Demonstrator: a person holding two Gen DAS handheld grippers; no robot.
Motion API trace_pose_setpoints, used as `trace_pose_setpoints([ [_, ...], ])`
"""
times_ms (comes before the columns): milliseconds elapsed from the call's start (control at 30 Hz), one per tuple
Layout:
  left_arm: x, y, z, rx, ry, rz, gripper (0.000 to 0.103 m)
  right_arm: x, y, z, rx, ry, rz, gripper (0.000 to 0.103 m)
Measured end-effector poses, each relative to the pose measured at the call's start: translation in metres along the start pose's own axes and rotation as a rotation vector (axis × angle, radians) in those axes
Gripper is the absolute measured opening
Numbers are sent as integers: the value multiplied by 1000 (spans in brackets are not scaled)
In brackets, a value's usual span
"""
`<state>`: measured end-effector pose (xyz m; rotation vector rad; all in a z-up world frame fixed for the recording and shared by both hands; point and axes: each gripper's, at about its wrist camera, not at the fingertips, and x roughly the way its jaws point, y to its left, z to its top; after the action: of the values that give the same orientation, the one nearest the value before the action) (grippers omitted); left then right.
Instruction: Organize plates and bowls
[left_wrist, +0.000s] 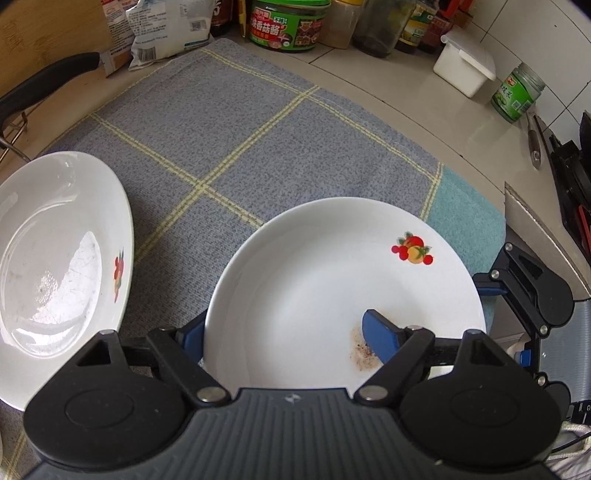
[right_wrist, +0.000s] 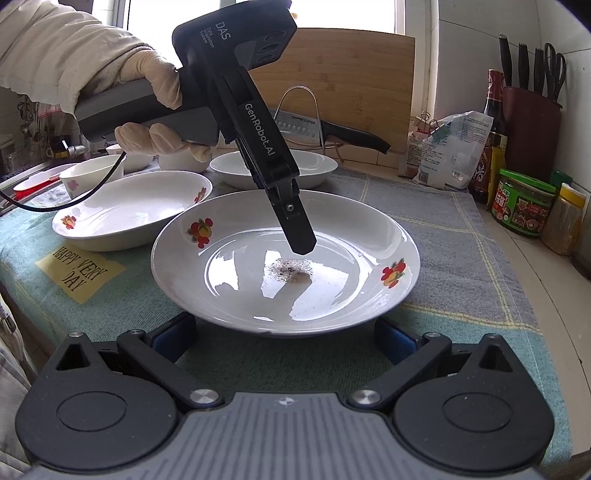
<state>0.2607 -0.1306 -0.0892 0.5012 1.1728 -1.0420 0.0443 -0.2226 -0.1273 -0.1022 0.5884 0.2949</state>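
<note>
My left gripper (left_wrist: 284, 336) straddles the near rim of the fruit-print plate (left_wrist: 314, 280) on the checked cloth (left_wrist: 229, 140), one pad inside, spread, not pinching. My right gripper (right_wrist: 284, 338) is spread at the same plate's rim.

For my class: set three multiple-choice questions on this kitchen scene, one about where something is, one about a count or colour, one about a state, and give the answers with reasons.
1. Where do the brown specks lie?
A. in the plate's well
B. on the cloth
C. in the small bowl

2. How many fruit decals show on the near plate in the right wrist view?
A. none
B. two
C. five

3. How are the right gripper fingers set?
A. pinched shut
B. spread open either side of the plate's near rim
C. gripping a knife

Answers: 1 A, the specks sit below the left gripper finger. 2 B, one decal on each side. 3 B, the blue pads stand wide apart.
</note>
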Motion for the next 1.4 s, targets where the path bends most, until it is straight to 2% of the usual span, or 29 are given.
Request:
trace_pose_setpoints([
  [500,4,-2,6,18,40,5,84,4,-5,-1,-19,-18,33,103],
  [700,5,-4,7,24,43,16,84,5,-4,2,-19,6,25,103],
  [1400,-8,-14,8,46,-12,22,84,-3,-4,12,-25,57,-8,103],
])
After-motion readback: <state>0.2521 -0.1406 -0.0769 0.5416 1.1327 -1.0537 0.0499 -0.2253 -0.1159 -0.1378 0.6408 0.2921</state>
